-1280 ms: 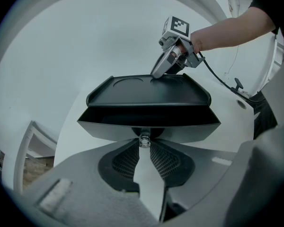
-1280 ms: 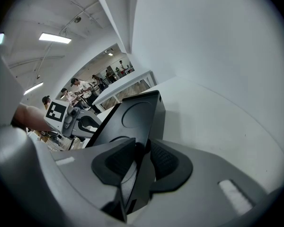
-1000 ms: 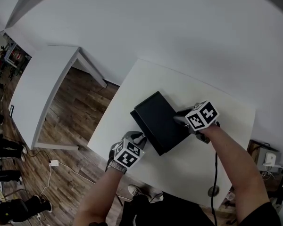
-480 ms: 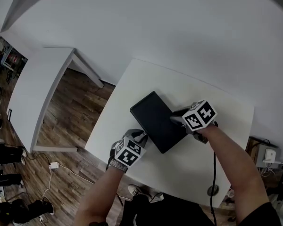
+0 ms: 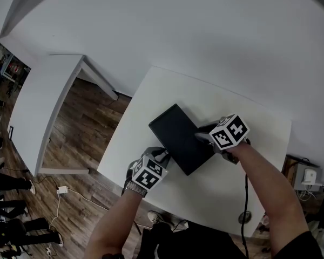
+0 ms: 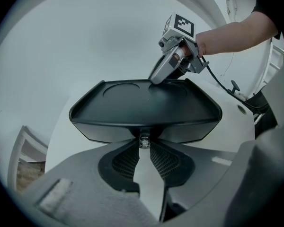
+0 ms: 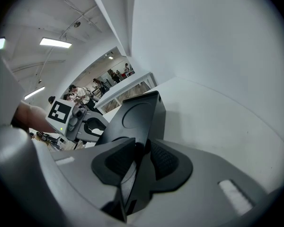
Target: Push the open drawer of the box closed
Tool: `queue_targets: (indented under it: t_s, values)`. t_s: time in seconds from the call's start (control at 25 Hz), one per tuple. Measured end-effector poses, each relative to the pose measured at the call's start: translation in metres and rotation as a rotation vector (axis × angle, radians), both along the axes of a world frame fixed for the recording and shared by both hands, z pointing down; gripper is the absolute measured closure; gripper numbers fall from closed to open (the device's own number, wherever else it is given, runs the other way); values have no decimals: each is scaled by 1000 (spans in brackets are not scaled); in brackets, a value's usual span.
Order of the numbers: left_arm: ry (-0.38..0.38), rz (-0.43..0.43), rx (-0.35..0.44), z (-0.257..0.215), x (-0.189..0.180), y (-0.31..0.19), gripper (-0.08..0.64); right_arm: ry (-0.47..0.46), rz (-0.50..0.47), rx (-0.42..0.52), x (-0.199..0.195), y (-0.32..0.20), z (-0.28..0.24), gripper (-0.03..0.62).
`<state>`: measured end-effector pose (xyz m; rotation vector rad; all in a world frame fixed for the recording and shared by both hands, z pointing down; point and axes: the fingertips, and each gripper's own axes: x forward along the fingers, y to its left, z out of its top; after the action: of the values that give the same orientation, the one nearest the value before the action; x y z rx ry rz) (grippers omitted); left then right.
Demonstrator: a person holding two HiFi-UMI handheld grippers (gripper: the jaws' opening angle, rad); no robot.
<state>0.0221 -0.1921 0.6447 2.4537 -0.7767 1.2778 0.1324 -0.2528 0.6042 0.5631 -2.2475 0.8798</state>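
Observation:
A flat black box [image 5: 178,136] lies slantwise on the white table [image 5: 232,177]. Its drawer front faces my left gripper [image 5: 163,154] and looks flush with the box body. In the left gripper view a small knob [image 6: 143,141] on the drawer front [image 6: 146,129] sits between the fingertips of my left gripper [image 6: 143,144], which pinch it. My right gripper [image 5: 201,135] holds the box's right side. In the right gripper view the box's edge [image 7: 139,112] runs between the pads of that gripper [image 7: 141,155], which are shut on it.
A second white table [image 5: 43,107] stands to the left over wood floor [image 5: 92,128]. A white wall [image 5: 205,31] rises behind the table. A black cable [image 5: 246,198] hangs from my right arm. People stand at the far left edge [image 5: 0,209].
The drawer front stuck out slightly at the box's left a second ago and now sits flush. My left gripper moved in toward the box with it. The right gripper stayed put.

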Motion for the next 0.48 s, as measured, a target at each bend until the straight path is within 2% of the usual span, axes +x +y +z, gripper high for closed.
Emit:
queue_targets:
  t_s: [0.12,0.48]
  values:
    - [46,-8,-8,1,0,-1,483,-1,4,-2,1,-1,0,488]
    - [108,-50,68,-13,-20,13,472,26,2,8,2,-1,0,485]
